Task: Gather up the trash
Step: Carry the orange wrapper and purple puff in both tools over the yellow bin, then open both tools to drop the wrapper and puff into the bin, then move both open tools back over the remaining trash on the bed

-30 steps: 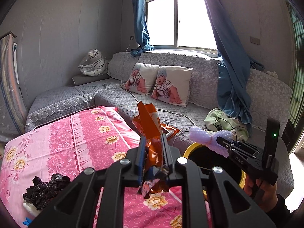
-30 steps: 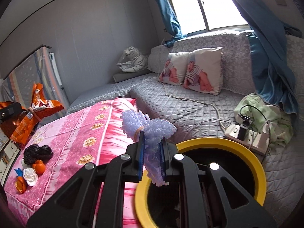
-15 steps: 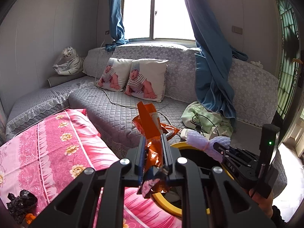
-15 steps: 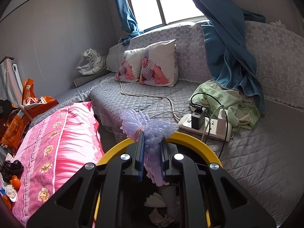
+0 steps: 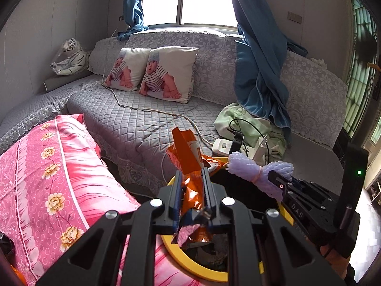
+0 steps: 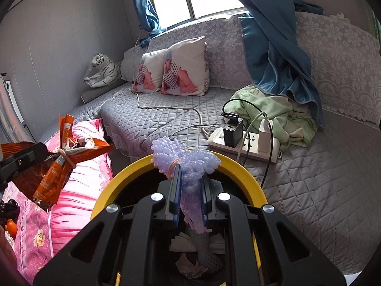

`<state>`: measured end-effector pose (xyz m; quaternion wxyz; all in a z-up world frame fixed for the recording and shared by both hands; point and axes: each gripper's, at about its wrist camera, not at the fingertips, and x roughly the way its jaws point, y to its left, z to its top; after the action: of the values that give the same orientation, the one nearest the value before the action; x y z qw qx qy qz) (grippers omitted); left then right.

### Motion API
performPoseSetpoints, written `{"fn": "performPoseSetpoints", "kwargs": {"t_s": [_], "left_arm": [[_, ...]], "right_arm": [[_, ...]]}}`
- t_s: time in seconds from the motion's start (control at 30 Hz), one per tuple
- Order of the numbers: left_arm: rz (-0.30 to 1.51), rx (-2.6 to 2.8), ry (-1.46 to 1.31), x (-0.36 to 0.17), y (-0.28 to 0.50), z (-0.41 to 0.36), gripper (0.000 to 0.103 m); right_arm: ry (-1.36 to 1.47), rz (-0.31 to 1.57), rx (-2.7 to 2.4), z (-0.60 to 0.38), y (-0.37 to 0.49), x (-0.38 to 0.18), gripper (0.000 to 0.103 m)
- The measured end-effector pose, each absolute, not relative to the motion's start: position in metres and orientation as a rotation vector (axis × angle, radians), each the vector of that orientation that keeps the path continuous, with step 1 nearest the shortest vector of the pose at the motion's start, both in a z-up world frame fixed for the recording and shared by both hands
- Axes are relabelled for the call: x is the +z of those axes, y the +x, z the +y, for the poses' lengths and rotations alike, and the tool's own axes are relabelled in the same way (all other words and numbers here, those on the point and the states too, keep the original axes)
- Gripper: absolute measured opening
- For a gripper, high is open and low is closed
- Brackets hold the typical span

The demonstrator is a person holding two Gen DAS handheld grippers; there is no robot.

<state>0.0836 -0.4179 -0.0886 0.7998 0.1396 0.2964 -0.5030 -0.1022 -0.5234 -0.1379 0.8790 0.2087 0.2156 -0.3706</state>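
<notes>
My left gripper [image 5: 190,176] is shut on a bundle of orange snack wrappers [image 5: 188,157], held over the near rim of a yellow-rimmed trash bin [image 5: 190,262]. In the right wrist view the same wrappers [image 6: 59,152] hang at the left, beside the bin's rim [image 6: 240,174]. My right gripper [image 6: 190,181] is shut on a purple foam net [image 6: 188,164] tied with a rubber band, right above the bin's mouth. The left wrist view shows that net [image 5: 257,171] and the right gripper [image 5: 273,176] at the right. White paper scraps [image 6: 195,243] lie inside the bin.
A pink floral cloth [image 5: 59,178] covers a table left of the bin. A grey quilted sofa [image 6: 166,119] lies behind, with a power strip and chargers [image 6: 243,140], a green cloth [image 6: 281,109], two cushions and a toy tiger. Dark trash and orange bits [image 6: 9,214] sit on the pink cloth.
Both grippers have moved down and toward the bin. The left one swung right with the wrappers, from over the pink cloth to the bin's rim. The purple net now hangs over the bin's mouth.
</notes>
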Motion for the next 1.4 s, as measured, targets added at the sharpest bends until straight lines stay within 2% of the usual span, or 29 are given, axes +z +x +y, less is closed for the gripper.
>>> {"fn": "performPoseSetpoints", "kwargs": {"t_s": [0.3, 0.7, 0.8, 0.87, 0.93, 1.0, 1.03, 1.2, 1.4], "left_arm": [[0.719, -1.077, 0.356, -0.125, 0.086, -0.436, 0.016], [0.761, -1.071, 0.368, -0.138, 0.088, -0.442, 0.016], [0.773, -1.062, 0.358, -0.138, 0.091, -0.443, 0.022], [0.778, -1.05, 0.348, -0.139, 0.094, -0.443, 0.034], [0.782, -1.046, 0.332, -0.138, 0.096, -0.44, 0.043], [0.78, -1.04, 0.319, -0.137, 0.097, -0.439, 0.048], [0.78, -1.038, 0.312, -0.136, 0.098, -0.437, 0.05], [0.781, -1.009, 0.24, -0.123, 0.109, -0.422, 0.052], [0.719, -0.95, 0.122, -0.085, 0.125, -0.372, 0.052]], "right_arm": [[0.45, 0.498, -0.792, -0.531, -0.102, -0.152, 0.013], [0.472, 0.535, -0.802, -0.538, -0.099, -0.163, 0.014], [0.471, 0.534, -0.811, -0.539, -0.1, -0.163, 0.015], [0.477, 0.532, -0.818, -0.541, -0.102, -0.163, 0.017], [0.475, 0.525, -0.838, -0.542, -0.105, -0.162, 0.025], [0.48, 0.509, -0.857, -0.543, -0.109, -0.161, 0.044], [0.484, 0.499, -0.861, -0.543, -0.111, -0.16, 0.044], [0.482, 0.482, -0.862, -0.543, -0.115, -0.154, 0.044], [0.448, 0.427, -0.775, -0.524, -0.108, -0.134, 0.044]]}}
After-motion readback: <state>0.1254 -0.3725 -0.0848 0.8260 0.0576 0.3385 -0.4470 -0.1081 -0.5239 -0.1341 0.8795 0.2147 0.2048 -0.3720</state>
